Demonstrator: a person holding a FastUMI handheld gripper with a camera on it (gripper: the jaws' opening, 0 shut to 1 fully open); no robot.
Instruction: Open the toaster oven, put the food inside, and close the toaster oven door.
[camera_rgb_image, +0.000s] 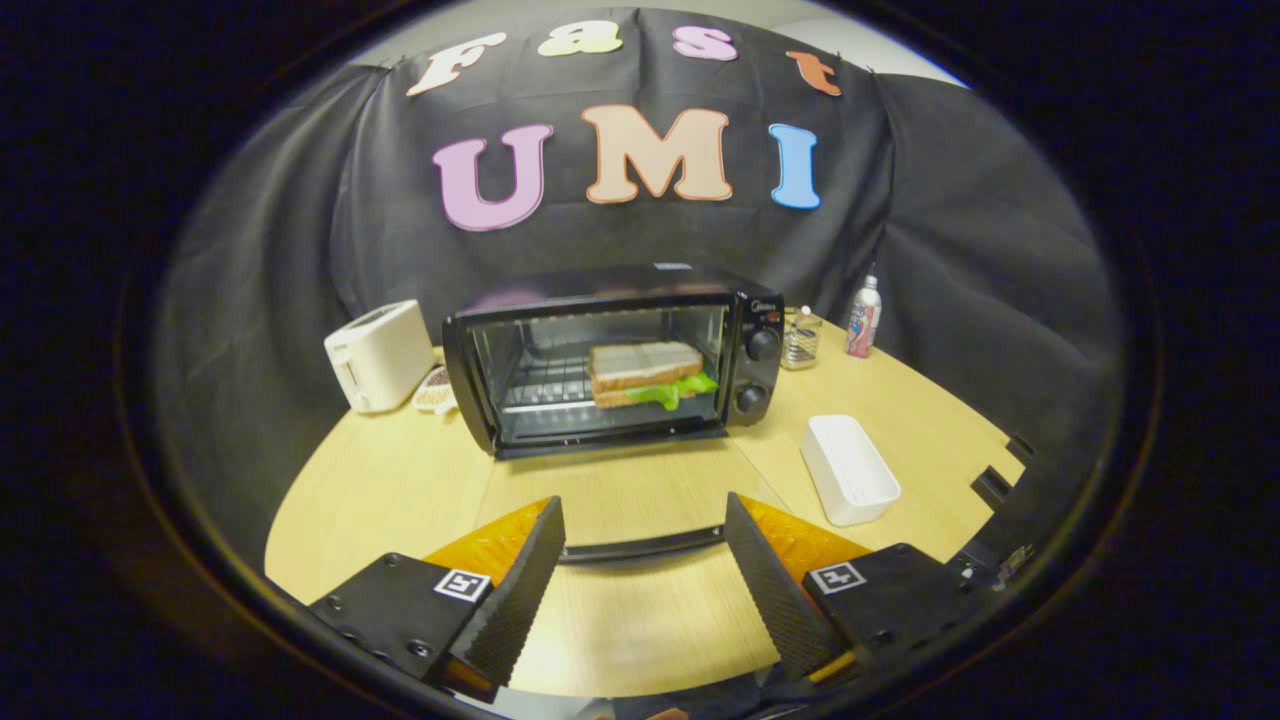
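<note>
Pale wooden worktop (400, 490) under dark cloth walls. Black toaster oven (610, 355) near the back, beyond the gripper (640, 560), well apart from it. Door looking shut, glass front upright, sandwich (645, 372) visible through it on the rack, bread with green lettuce poking out. White toaster (378, 355) just beside the oven on one side, small patterned item (436, 390) between the two. Glass jar (801, 338) and small bottle (863, 317) on the other side, near the knobs. White rectangular tray (850, 468) closer in, ahead of one finger, empty-looking. Gripper fingers spread wide apart, holding nothing, bare worktop between them.
</note>
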